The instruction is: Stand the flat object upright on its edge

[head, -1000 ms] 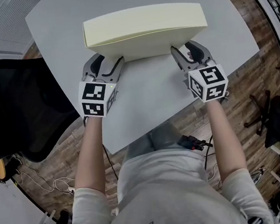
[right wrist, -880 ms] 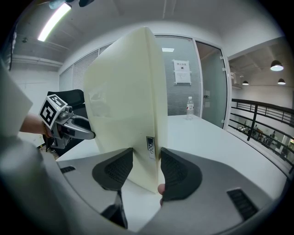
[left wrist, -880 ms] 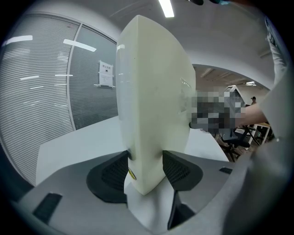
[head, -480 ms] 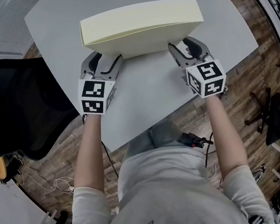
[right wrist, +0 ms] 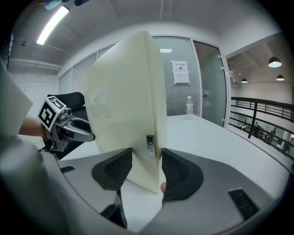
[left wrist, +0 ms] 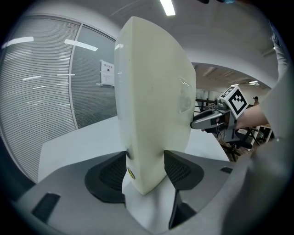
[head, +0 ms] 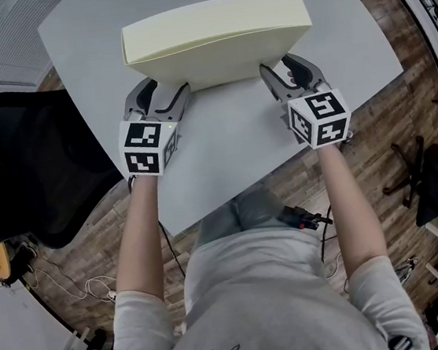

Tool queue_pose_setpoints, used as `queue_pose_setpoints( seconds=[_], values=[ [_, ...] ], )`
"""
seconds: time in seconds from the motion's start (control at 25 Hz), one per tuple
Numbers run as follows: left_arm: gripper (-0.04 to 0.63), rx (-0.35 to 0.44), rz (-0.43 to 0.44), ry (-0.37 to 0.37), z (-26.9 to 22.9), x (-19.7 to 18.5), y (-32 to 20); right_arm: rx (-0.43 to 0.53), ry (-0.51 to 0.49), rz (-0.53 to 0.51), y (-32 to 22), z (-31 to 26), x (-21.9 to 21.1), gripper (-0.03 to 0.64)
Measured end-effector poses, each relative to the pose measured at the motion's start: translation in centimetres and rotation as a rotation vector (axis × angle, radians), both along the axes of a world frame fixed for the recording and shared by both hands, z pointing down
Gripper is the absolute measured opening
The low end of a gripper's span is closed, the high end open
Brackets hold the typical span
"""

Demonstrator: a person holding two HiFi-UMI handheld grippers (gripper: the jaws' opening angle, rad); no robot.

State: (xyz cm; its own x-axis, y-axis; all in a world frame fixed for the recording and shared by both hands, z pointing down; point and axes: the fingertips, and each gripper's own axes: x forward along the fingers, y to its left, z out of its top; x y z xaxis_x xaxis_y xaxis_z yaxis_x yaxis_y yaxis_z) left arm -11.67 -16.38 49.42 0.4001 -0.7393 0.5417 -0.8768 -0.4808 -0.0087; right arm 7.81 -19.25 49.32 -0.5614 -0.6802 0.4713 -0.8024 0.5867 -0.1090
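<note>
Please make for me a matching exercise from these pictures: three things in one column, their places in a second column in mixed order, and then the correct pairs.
Things:
1. cream panel
2. black chair
3. bottle

Places:
A. beside the table, over the wooden floor
B. far off, before the glass wall
C. upright, at the table's middle

Pairs: 1-C, 2-A, 3-B
</note>
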Motion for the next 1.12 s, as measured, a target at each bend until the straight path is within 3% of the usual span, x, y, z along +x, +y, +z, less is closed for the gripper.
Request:
queue_pose_setpoints(
  seconds=[0.2, 0.56, 1.12],
  values=[
    [0.274, -0.006, -0.028, 0.059, -0.1, 0.0, -0.1, -0.013, -0.025, 0.015, -0.2, 0.1, 0.1, 0.224],
    [0.281, -0.012, -0.043, 0.047, -0.3, 0.2, 0.1, -0.014, -0.018, 0.017, -0.1, -0.1, 0.6, 0.236],
    [0.279, -0.018, -0.073, 0.117, -2.0, 0.2, 2.8, -0.002, -0.013, 0.022, 2.2, -1.5, 1.4, 0.23]
  ],
)
